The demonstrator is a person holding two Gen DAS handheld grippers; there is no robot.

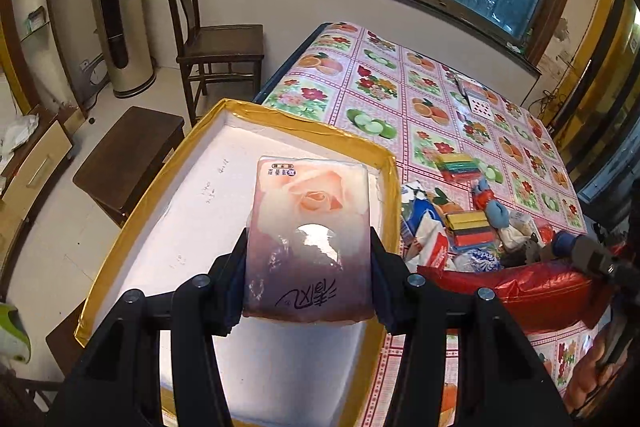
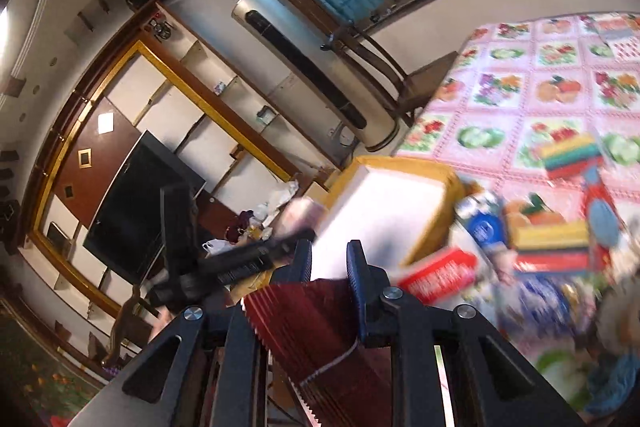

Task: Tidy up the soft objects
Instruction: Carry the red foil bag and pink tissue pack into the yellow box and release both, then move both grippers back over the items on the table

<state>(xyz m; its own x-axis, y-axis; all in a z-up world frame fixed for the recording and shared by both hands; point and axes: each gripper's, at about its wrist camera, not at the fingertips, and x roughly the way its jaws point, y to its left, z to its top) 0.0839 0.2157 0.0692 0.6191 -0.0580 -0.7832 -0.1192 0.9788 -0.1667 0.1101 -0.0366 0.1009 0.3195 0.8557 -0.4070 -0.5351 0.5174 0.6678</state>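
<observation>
Desk (image 1: 376, 75), floral/fruit cloth, runs ahead and right of the left fingers; most of the job is left, I'd judge; the box (image 1: 192, 203), white inside with yellow taped rim, sits under and ahead of the left fingers and looks bare apart from what hangs over it; nothing seen resting on its floor yet.

Pile (image 1: 476, 223) of soft goods lies right of the left fingers, beside the box's right wall: striped cloth stacks, blue-white packs, a red-white pack, a blue soft toy, all unsorted; red bag (image 1: 532, 291) lies near, right of the left fingers.

Left gripper (image 1: 308, 267): fingers closed on both sides of the tissue pack (image 1: 310, 227), pack held over the box, whether above or touching the floor I can't tell; placing it looks like the step in hand.

Right gripper (image 2: 328, 263): fingers narrow, pinching a dark red pleated sheet (image 2: 320, 327) with a zigzag edge; the box is ahead of them, pile to their right; view blurred.

Writing: tissue pack shows a rose print, dark brush-style Chinese characters near the fingers, upside down to the camera, and a small red label at the far end; neither legible; faint pencil marks on the box floor, unreadable; pile labels too blurred to read.
</observation>
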